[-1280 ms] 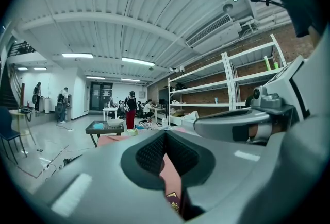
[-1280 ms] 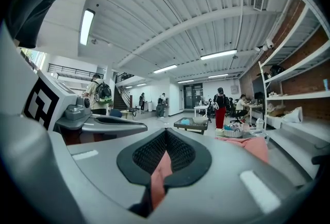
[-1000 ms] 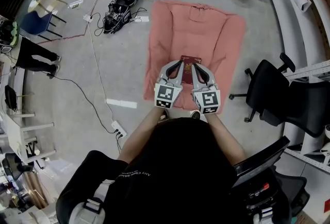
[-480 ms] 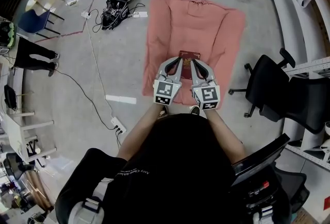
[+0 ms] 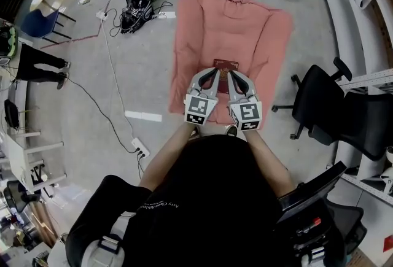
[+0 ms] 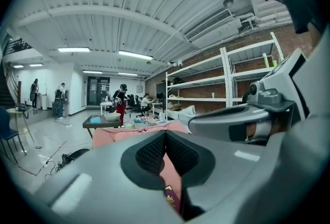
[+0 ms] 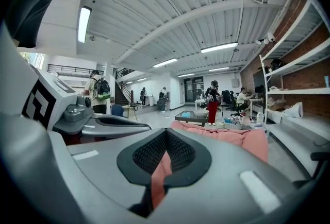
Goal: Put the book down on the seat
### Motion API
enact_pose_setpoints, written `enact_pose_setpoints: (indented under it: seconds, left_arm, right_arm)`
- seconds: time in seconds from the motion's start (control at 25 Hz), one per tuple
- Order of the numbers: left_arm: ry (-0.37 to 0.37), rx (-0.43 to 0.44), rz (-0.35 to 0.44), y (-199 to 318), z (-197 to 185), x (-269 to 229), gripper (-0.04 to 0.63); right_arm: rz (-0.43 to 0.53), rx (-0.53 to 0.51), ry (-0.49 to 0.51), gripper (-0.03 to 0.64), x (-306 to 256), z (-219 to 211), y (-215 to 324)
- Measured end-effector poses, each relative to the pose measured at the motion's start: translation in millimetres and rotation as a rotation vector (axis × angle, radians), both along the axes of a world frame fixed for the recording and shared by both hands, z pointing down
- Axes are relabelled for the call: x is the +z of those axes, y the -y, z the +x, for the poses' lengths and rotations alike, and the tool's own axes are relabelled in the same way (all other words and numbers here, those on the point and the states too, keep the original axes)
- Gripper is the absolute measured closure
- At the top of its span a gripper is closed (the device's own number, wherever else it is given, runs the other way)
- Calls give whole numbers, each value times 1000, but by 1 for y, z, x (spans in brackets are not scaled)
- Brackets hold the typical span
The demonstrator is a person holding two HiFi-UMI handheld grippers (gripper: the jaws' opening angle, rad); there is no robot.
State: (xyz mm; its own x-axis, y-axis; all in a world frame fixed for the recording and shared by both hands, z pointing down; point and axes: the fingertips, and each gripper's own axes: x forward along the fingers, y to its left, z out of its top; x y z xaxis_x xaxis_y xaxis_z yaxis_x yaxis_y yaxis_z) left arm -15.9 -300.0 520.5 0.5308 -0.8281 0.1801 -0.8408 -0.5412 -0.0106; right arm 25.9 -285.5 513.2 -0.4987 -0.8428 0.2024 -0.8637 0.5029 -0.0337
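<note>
Your left gripper (image 6: 166,140) view shows jaws pinching the book (image 6: 171,198); right gripper (image 7: 166,152) view shows jaws near-shut w/ only pink seat (image 7: 232,138) btwn.

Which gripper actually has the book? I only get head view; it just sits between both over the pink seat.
Observer: Left gripper. Its view shows its fingers closed on the book, dark red cover with gold print.
Operator: Right one?
Observer: Right gripper is shut too, but only the pink seat shows in the slit between its fingers.
Operator: Anyone ahead?
Observer: A person in red trousers stands past the low table beyond the seat.
</note>
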Motion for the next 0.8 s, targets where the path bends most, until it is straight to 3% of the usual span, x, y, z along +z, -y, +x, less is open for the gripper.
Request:
enact_pose_setpoints:
  seconds: [0.8]
  left_arm:
    - [8,2,-9,0,-2,3,596]
  right_arm:
    - [-14,-6,3,606,2,-3,2]
